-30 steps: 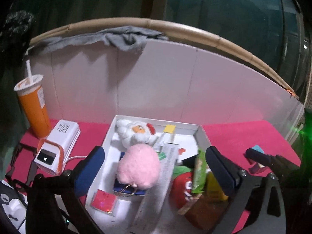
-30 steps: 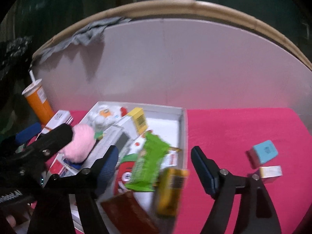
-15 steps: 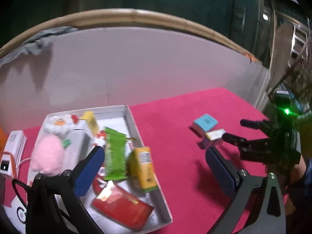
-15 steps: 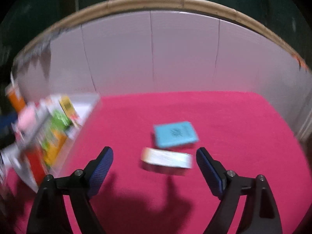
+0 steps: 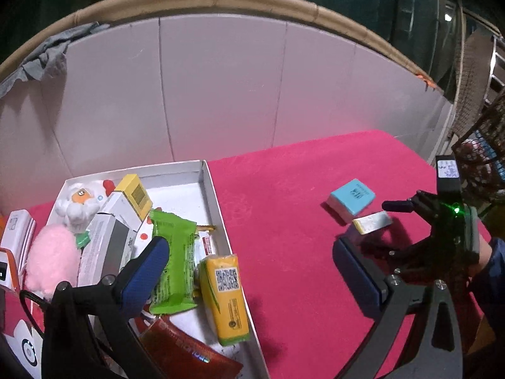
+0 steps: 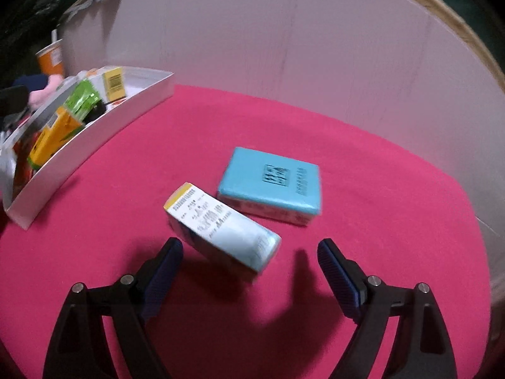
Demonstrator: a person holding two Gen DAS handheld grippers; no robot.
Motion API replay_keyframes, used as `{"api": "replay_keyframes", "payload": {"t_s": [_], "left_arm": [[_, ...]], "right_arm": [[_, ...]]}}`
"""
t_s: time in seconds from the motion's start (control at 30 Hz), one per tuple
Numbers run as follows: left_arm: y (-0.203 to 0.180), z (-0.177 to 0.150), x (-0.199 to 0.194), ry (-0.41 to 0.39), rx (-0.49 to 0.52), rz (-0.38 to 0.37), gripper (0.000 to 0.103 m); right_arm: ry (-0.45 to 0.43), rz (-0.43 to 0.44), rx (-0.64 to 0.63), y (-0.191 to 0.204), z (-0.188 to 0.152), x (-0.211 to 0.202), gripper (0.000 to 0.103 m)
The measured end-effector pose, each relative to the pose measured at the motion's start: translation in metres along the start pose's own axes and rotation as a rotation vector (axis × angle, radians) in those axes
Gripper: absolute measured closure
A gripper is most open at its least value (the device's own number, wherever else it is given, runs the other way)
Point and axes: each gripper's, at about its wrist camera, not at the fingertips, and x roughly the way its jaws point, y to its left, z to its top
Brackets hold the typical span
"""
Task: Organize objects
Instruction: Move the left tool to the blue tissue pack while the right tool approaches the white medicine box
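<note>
On the pink cloth lie a light-blue box (image 6: pixel 271 186) and, nearer, a small white box with a yellow end (image 6: pixel 221 224). My right gripper (image 6: pixel 249 249) is open just behind the white box, whose near corner reaches between the fingertips without touching the pads. My left gripper (image 5: pixel 252 268) is open and empty, straddling the right wall of the white tray (image 5: pixel 217 208). In the tray are a yellow carton (image 5: pixel 225 297), a green wrapper (image 5: pixel 172 259), a red packet (image 5: pixel 186 350), a pink fluffy ball (image 5: pixel 52 259) and a Santa plush (image 5: pixel 79 205). The left wrist view shows the blue box (image 5: pixel 352 200) and white box (image 5: pixel 372 224) at right.
White wall panels with a bamboo rim curve behind the table. A grey cloth (image 5: pixel 47 53) hangs on the rim. An orange cup (image 6: pixel 50 58) and a white device (image 5: pixel 15 240) sit left of the tray. A wire basket (image 5: pixel 486 158) stands beyond the right edge.
Both views swung right, from the tray toward the two loose boxes. My right gripper dropped close to the small white box, which now looks much larger.
</note>
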Motion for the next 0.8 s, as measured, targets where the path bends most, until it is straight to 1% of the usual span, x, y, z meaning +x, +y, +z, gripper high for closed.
{"api": "replay_keyframes", "payload": {"t_s": [0.1,0.13,0.17,0.2,0.27,0.3,0.33,0.37,0.4,0.43,0.5,0.6,0.67,0.77,0.8], "left_arm": [[-0.004,0.008,0.013,0.022,0.017,0.009,0.000],[-0.007,0.012,0.018,0.024,0.026,0.008,0.000],[-0.009,0.016,0.023,0.026,0.034,0.008,0.000],[-0.012,0.020,0.029,0.033,0.044,0.005,0.000],[-0.020,0.029,0.044,0.047,0.076,-0.006,0.000],[-0.026,0.032,0.053,0.058,0.105,-0.019,0.000],[-0.033,0.035,0.061,0.073,0.136,-0.030,0.000],[-0.040,0.036,0.068,0.087,0.167,-0.046,0.000],[-0.049,0.037,0.076,0.103,0.203,-0.072,0.000],[-0.059,0.037,0.084,0.118,0.236,-0.103,0.000],[-0.078,0.036,0.097,0.138,0.294,-0.139,0.000],[-0.109,0.035,0.114,0.150,0.399,-0.144,0.000],[-0.124,0.035,0.117,0.147,0.430,-0.163,0.000],[-0.142,0.037,0.121,0.150,0.447,-0.203,0.000],[-0.149,0.036,0.126,0.155,0.457,-0.198,0.000]], "right_arm": [[-0.002,0.052,-0.014,-0.001,0.002,0.007,0.013],[-0.004,0.075,-0.009,-0.001,0.002,0.008,0.015],[-0.006,0.110,0.003,-0.001,0.002,0.008,0.019],[-0.006,0.136,0.012,0.000,0.000,0.008,0.033],[-0.014,0.143,0.023,0.001,-0.003,0.005,0.033],[-0.015,0.160,0.033,0.003,-0.006,0.001,0.033],[-0.023,0.176,0.042,0.003,-0.009,-0.004,0.062],[-0.026,0.202,0.053,0.002,-0.013,-0.009,0.076],[-0.034,0.217,0.085,-0.001,-0.020,-0.018,0.077],[-0.046,0.205,0.105,-0.003,-0.026,-0.025,0.077],[-0.076,0.185,0.167,-0.013,-0.043,-0.046,0.077],[-0.117,0.152,0.255,-0.028,-0.067,-0.075,0.077],[-0.137,0.127,0.321,-0.038,-0.081,-0.090,0.077],[-0.174,0.082,0.435,-0.055,-0.102,-0.115,0.077],[-0.197,0.074,0.486,-0.060,-0.111,-0.125,0.077]]}}
